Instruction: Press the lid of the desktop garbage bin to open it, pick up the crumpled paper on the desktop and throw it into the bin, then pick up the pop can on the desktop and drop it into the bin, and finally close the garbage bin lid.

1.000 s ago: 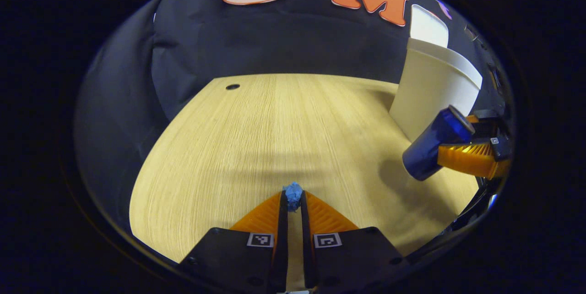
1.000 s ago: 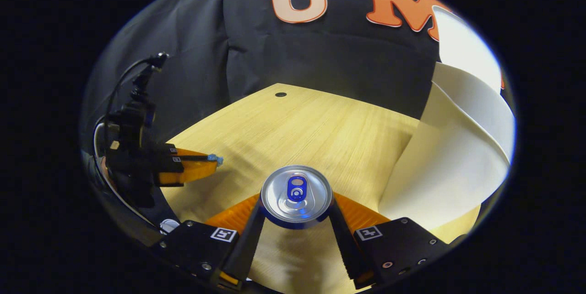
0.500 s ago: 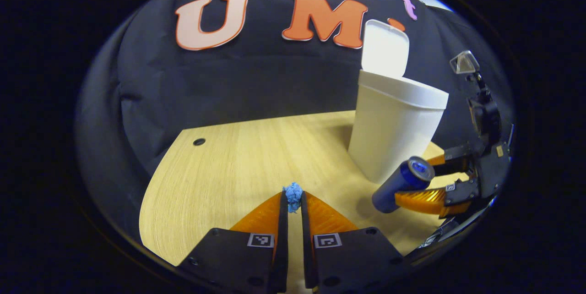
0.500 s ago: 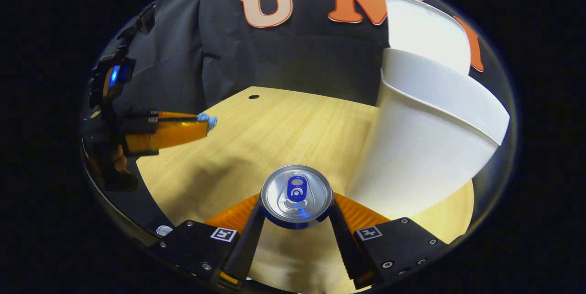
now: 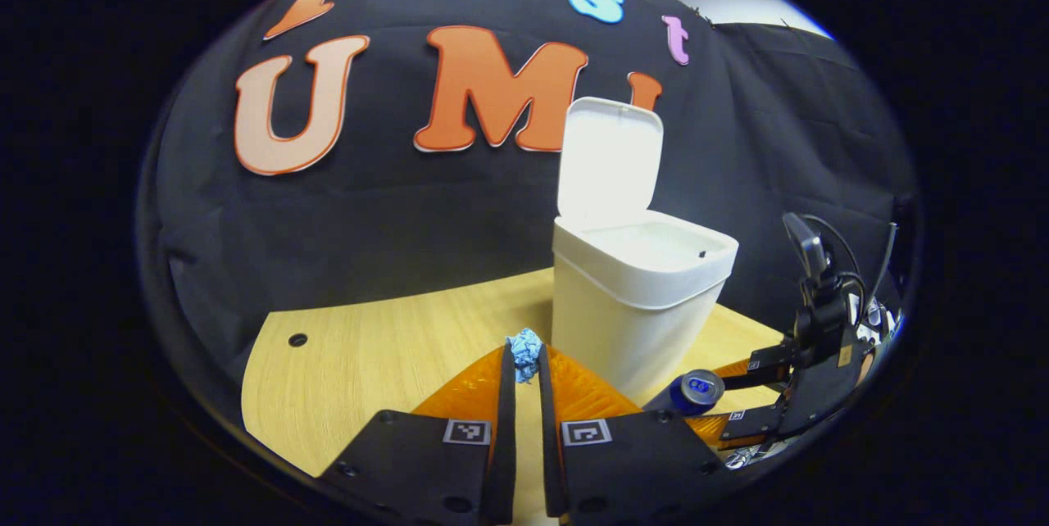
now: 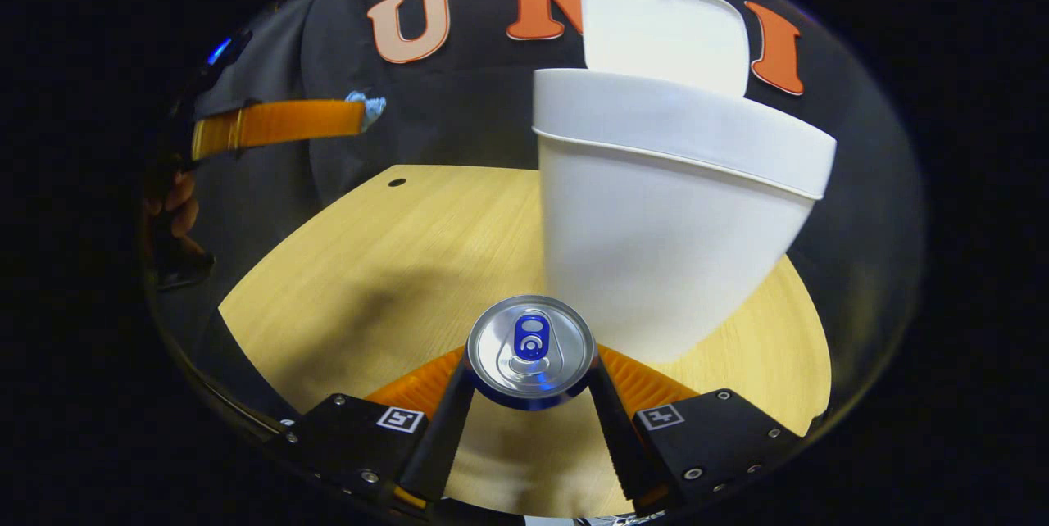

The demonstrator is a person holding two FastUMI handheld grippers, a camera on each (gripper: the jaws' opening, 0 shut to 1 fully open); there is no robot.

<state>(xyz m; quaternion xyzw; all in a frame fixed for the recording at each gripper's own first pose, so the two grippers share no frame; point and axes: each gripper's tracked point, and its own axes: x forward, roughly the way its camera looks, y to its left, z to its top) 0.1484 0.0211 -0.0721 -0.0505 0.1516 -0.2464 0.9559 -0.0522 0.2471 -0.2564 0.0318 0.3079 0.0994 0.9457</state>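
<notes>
the desktop (image 6: 393, 247) is showing a matt, fine-grained wood surface. on it, the garbage bin (image 5: 631, 321) is looking like smooth plastic. in front of the bin, the pop can (image 6: 530, 343) top is shining like metal.

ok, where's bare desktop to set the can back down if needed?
Free: the wide stretch of desktop left of the garbage bin, out to the cable hole, and a narrower strip on the bin's right. Crowded: right at the bin's base, where the right gripper holds the pop can.
</notes>
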